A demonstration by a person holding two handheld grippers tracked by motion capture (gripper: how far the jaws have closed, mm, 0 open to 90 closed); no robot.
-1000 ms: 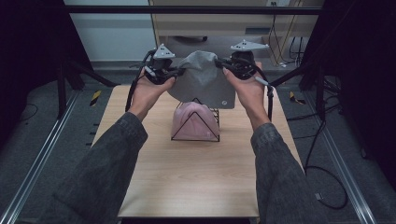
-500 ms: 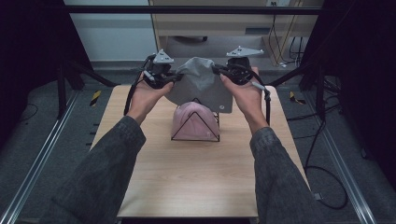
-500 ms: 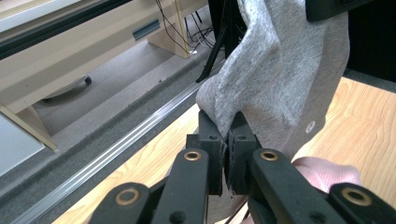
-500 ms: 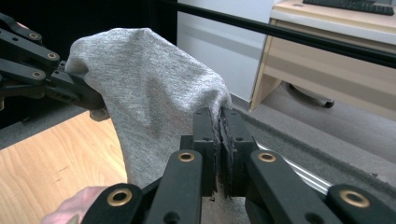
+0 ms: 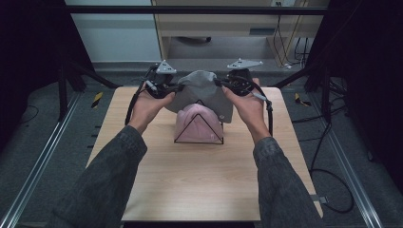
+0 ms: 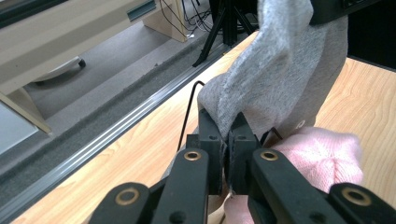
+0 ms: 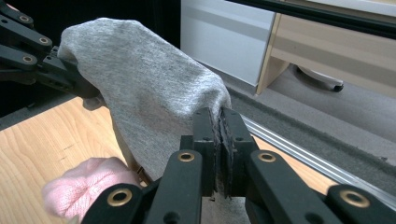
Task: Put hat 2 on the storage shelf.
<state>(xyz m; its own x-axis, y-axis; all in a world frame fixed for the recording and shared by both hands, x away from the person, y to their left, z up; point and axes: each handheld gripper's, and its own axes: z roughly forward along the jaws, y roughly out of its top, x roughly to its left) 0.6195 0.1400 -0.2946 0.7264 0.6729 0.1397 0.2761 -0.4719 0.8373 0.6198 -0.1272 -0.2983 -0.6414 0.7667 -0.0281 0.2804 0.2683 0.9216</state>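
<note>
pale wooden table [image 5: 199,180] on a dark carpeted floor, with a cabinet behind and metal rails at each side; a grey knit cap [image 5: 202,92] is held above the far half of the table, stretched between both tools; the fabric is soft, heathered grey, creased, sagging in the middle and draping down at its right edge; its long axis runs left to right across the table, open hem hanging downward; directly beneath it stands a black wire triangular stand [image 5: 198,129] carrying a pink knit cap [image 5: 197,121], which the grey cloth partly overlaps; left gripper [image 6: 224,140] has its jaws pressed together on a fold of the grey cap's edge; right gripper [image 7: 218,135] is likewise clamped on the opposite edge; compared with a second ago the grey cap sits lower and closer to the pink cap, both hands having come down slightly.
</note>
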